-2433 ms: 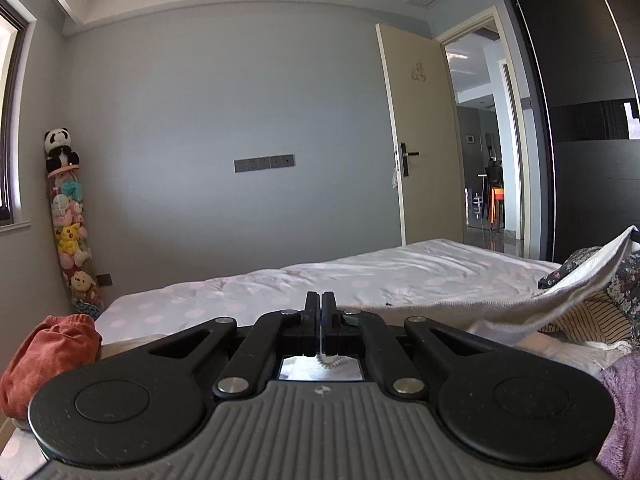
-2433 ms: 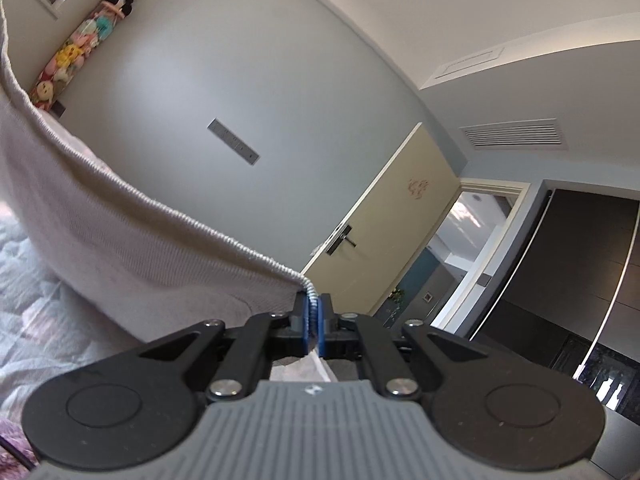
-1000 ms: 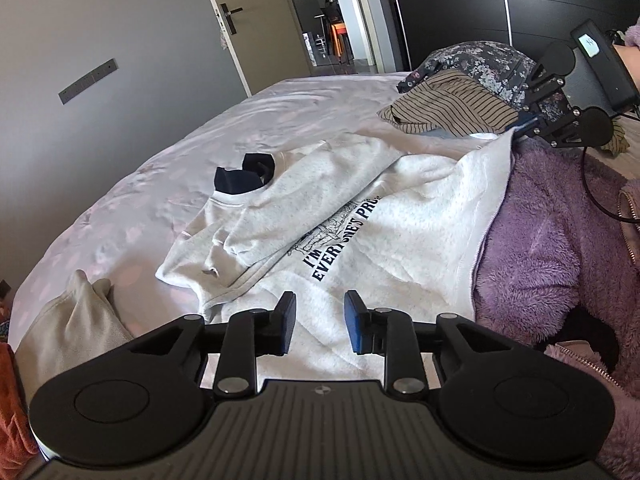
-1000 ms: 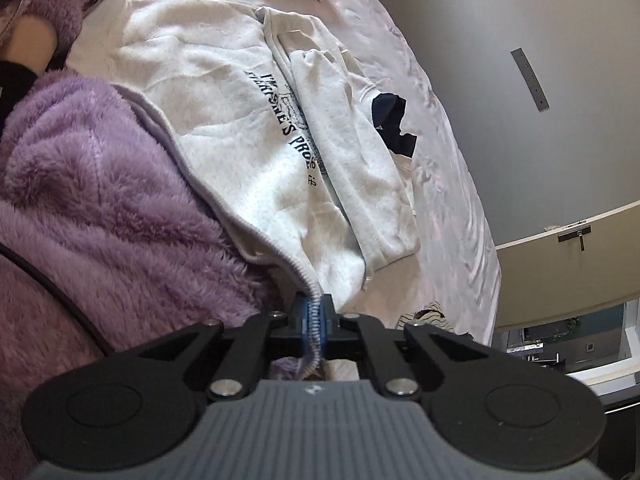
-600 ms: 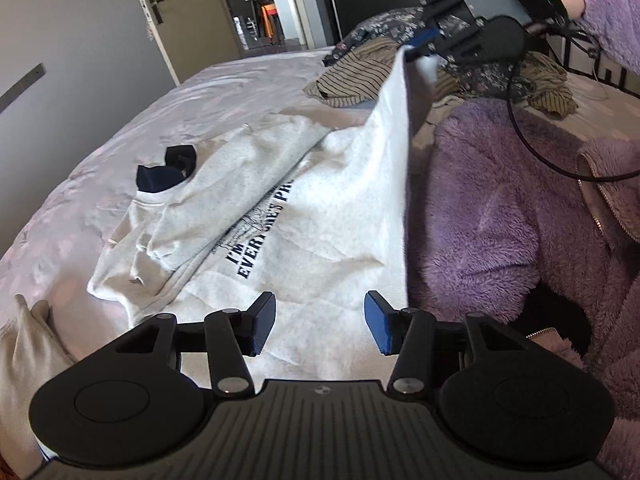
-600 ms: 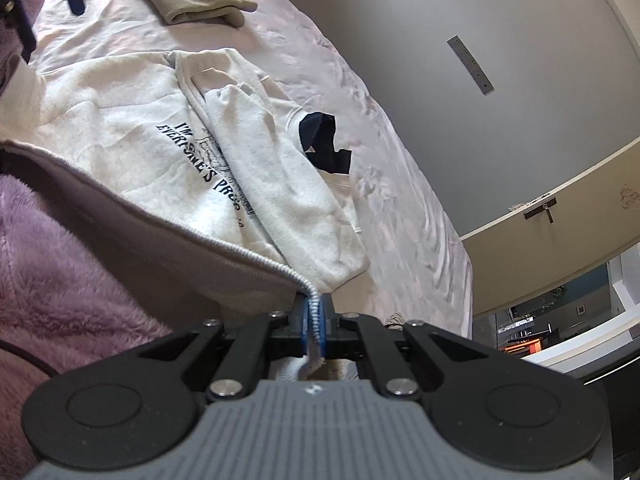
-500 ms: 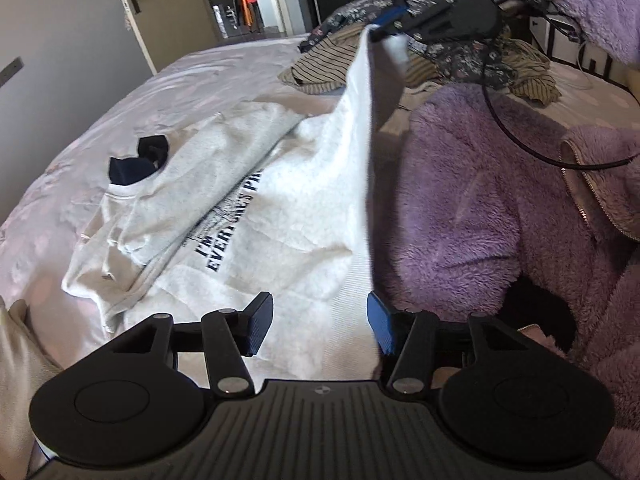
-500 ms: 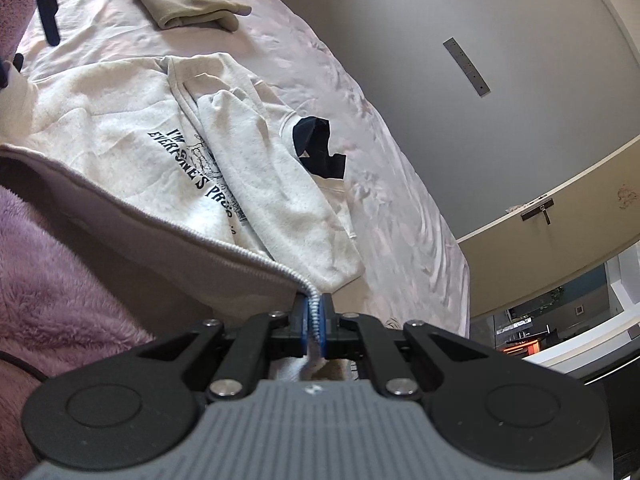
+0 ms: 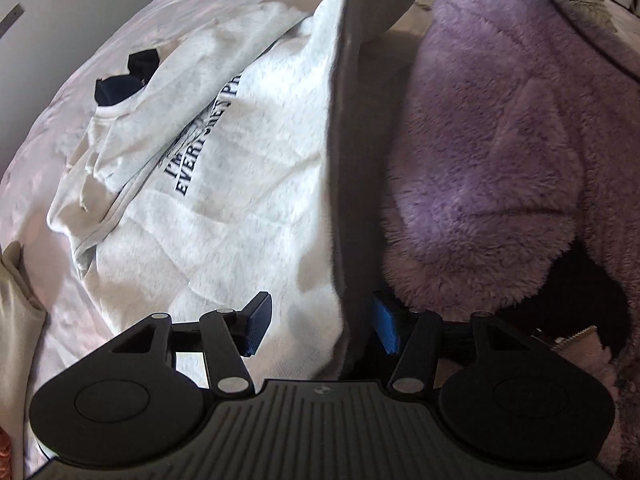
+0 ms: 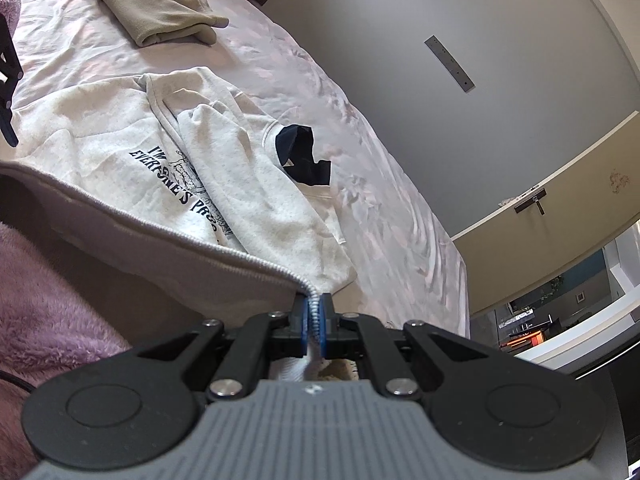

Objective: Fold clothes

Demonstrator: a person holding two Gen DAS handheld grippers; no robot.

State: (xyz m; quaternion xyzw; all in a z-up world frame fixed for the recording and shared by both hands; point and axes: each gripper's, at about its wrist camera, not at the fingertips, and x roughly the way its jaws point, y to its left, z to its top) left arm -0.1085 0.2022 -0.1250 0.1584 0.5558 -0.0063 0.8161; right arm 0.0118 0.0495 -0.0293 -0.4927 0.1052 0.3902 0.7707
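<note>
Hem of the light grey printed sweatshirt [image 9: 248,184] runs gripper to gripper — right gripper [image 10: 315,322] pinches one corner, wide-open left gripper [image 9: 320,326] straddles the other, empty

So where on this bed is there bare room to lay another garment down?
Bare sheet lies beyond the grey sweatshirt, toward the wall, and between it and the folded beige garment. The near side is crowded by the sweatshirt and the purple fleece.

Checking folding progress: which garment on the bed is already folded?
The beige garment near the bed's far end, a neat flat rectangle; the grey printed sweatshirt lies spread, its hem in the right gripper.
</note>
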